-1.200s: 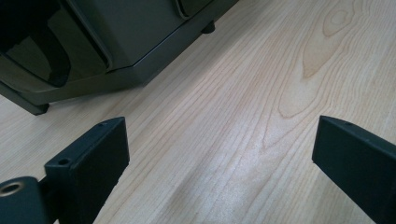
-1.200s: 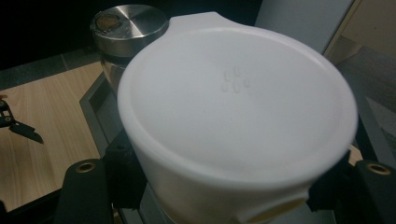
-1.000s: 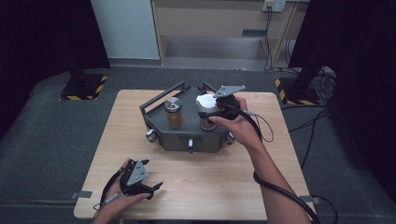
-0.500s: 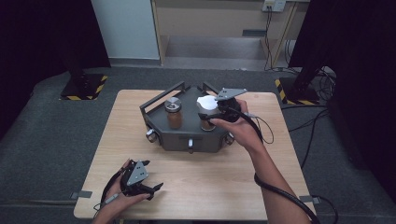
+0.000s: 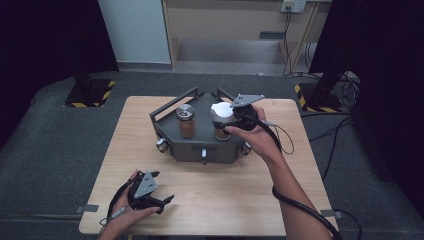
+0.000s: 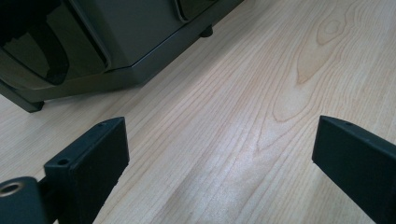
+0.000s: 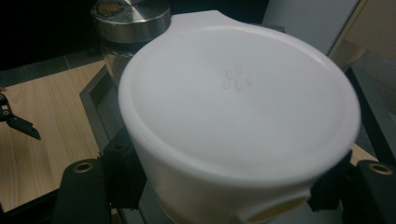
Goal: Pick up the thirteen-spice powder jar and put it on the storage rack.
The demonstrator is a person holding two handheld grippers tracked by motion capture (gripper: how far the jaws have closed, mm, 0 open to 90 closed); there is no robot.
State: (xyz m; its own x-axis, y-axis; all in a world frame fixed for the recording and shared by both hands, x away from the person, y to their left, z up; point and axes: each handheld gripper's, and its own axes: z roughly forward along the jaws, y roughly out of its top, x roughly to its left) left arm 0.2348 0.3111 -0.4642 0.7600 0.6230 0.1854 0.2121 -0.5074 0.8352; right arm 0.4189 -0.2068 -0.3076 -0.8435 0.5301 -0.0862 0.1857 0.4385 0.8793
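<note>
- Toward the 1 o'clock part of the counter point(image 5: 280, 200), in the high view, the right gripper point(image 5: 223, 123) sits over the dark tray point(image 5: 200, 145) with its fingers clamped on a white lid point(image 5: 221, 109).
- Seen from the right gripper view, that white lid point(image 7: 238, 107) lies between the two black fingers point(image 7: 119, 170), one pad pressed against each side of its wall — a tight hold, with no gap visible.
- Under the lid in the high view stands a jar of brown contents point(image 5: 222, 133), at about 3 o'clock from a second jar point(image 5: 186, 121) in the same tray.
- That second jar wears a silver cap point(image 7: 130, 16) (in the right gripper view it shows at 11 o'clock, just behind the lid's rim).
- Down at the counter's 7 o'clock corner the left gripper point(image 5: 162, 202) rests in the person's hand, well apart from the tray.
- Its fingers point(image 6: 91, 161) stand wide open in the left gripper view — bare wood between them, nothing held.
- At 11 o'clock in that same view, the tray's dark wall point(image 6: 135, 42) rises from the wood.
</note>
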